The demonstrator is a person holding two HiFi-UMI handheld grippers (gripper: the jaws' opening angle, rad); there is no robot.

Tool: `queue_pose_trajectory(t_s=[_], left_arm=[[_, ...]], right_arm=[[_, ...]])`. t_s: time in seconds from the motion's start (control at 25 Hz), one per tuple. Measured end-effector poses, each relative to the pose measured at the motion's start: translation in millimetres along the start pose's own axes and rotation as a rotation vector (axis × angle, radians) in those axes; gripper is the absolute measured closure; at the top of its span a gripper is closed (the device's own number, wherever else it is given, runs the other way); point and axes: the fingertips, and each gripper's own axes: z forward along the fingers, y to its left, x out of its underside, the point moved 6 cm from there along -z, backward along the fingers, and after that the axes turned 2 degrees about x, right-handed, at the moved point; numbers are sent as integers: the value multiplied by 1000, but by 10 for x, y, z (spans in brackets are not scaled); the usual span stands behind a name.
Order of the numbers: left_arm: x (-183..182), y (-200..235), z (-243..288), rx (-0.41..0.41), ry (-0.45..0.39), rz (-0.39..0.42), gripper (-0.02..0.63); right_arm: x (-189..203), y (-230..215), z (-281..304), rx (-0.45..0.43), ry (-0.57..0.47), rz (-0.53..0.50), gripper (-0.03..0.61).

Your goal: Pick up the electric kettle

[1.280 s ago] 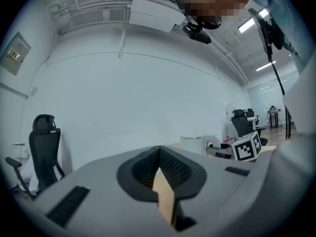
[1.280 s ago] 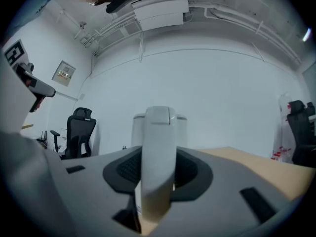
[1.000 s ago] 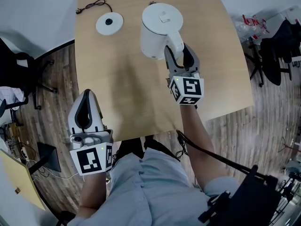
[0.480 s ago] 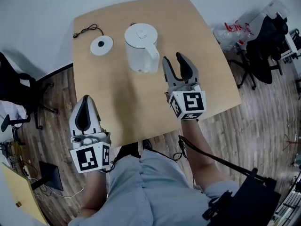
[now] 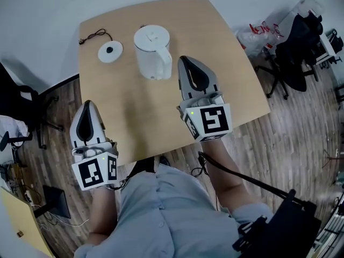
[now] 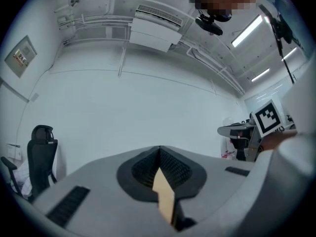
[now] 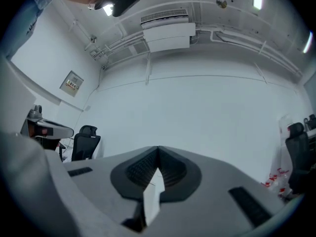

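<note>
A wooden table [image 5: 228, 63] holds a white kettle [image 5: 152, 50] just beside the fingertips [image 5: 186, 67] of the right gripper [image 5: 183, 59], and a round base [image 5: 110, 51] with a cord [image 5: 94, 35] farther off.

Light wood table [image 5: 134, 112] on plank floor [image 5: 301, 138]. White wall [image 5: 48, 4] beyond table. Black office chair [image 5: 295, 42] right of table, another chair [image 5: 19, 93] left of it. Ceiling strip lights [image 6: 247, 29], AC unit [image 7: 168, 36] high on wall.

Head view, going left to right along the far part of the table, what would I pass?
black cord → round kettle base → electric kettle → right tongs, shut and empty
</note>
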Motion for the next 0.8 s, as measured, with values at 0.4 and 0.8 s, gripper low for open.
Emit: queue_pose_trajectory(t_s=[0.4,0.8], left_arm=[[-5,-73,-26,10,-2,11,614],[-62,-53,-52,0,-9,20,614]], right_arm=[[-22,-21,-11,-7,-5,-6,578],[-15,29,6,-13,-2,-3,578]])
